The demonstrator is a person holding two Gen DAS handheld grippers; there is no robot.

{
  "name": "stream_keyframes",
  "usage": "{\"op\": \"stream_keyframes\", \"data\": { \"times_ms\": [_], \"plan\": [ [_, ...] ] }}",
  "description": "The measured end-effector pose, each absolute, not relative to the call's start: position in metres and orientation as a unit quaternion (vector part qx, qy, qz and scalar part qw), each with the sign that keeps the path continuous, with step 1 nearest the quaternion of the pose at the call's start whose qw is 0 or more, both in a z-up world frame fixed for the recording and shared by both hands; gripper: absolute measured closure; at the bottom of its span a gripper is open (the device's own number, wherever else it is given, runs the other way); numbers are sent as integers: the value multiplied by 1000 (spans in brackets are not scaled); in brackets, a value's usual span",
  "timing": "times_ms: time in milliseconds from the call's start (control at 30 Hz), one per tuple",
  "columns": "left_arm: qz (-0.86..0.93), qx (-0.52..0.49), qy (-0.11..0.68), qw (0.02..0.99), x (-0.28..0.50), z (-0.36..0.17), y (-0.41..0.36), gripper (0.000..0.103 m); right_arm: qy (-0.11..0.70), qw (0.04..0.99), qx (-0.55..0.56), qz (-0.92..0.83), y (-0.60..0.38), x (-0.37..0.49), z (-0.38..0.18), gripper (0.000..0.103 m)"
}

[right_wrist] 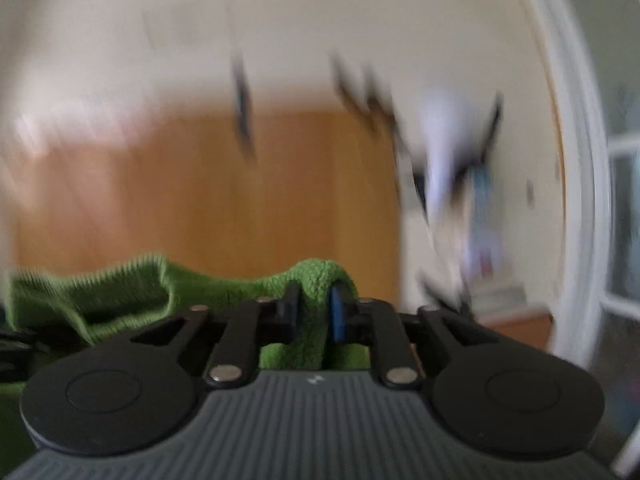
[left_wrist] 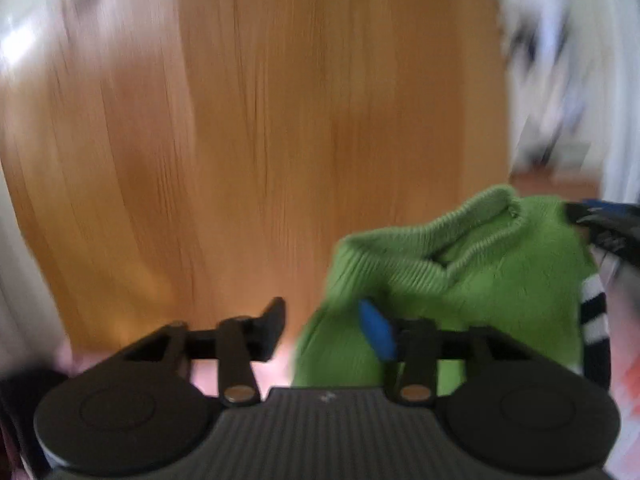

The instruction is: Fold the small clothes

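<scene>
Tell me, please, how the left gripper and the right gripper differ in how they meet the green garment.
1. The left gripper stands with a wide gap. The right gripper has only a narrow gap.
2. The green garment lies against the left gripper's blue finger, and most of the gap looks bare. In the right gripper, a fold fills the gap and looks pinched.

Both have one black and one blue finger and point over the wooden surface.
</scene>
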State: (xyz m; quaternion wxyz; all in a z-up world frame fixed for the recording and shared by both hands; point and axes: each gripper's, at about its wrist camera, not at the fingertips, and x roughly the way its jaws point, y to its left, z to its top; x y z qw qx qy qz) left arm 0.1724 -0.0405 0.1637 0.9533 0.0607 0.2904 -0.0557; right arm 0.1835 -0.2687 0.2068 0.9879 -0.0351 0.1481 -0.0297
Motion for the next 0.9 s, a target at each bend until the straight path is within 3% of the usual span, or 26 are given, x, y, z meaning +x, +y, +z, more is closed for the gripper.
{"op": "stream_keyframes", "data": {
  "times_ms": [67, 167, 233, 367, 400, 533, 600, 700, 767, 800, 833, 867, 900],
  "plan": [
    [-72, 45, 312, 946, 168, 134, -22, 73, 224, 974, 0, -35, -299, 196, 160, 77],
    [-68, 29, 290, 954, 134, 116, 19, 66, 274, 960, 49, 9, -344, 168, 115, 76],
    [-68, 18, 292, 954, 115, 105, 43, 57, 299, 952, 54, 37, -360, 147, 93, 66],
    [-28, 53, 314, 947, 103, 89, 62, 21, 348, 935, 48, 39, -377, 122, 56, 56],
    [-23, 49, 329, 943, 107, 79, 67, 19, 357, 932, 54, 35, -381, 121, 51, 54],
    [-20, 5, 372, 928, 125, 57, 77, 19, 384, 912, 143, 28, -397, 126, 44, 48],
    [-27, -6, 373, 927, 136, 53, 68, 14, 386, 902, 191, 40, -399, 126, 44, 46],
    [-41, 3, 369, 929, 149, 48, 45, 13, 386, 893, 227, 48, -397, 132, 43, 34],
    [-45, 19, 367, 929, 162, 44, 25, 14, 398, 883, 242, 59, -393, 139, 35, 34],
    [-45, 28, 370, 927, 169, 41, 16, 15, 407, 877, 246, 67, -391, 143, 31, 36],
    [-47, 39, 376, 924, 177, 37, 7, 16, 414, 875, 241, 71, -387, 146, 29, 45],
    [-47, 49, 383, 921, 185, 31, -1, 23, 416, 877, 229, 73, -383, 149, 29, 50],
    [-47, 56, 387, 919, 190, 26, -6, 37, 418, 880, 214, 74, -381, 150, 31, 59]
  ]
}}
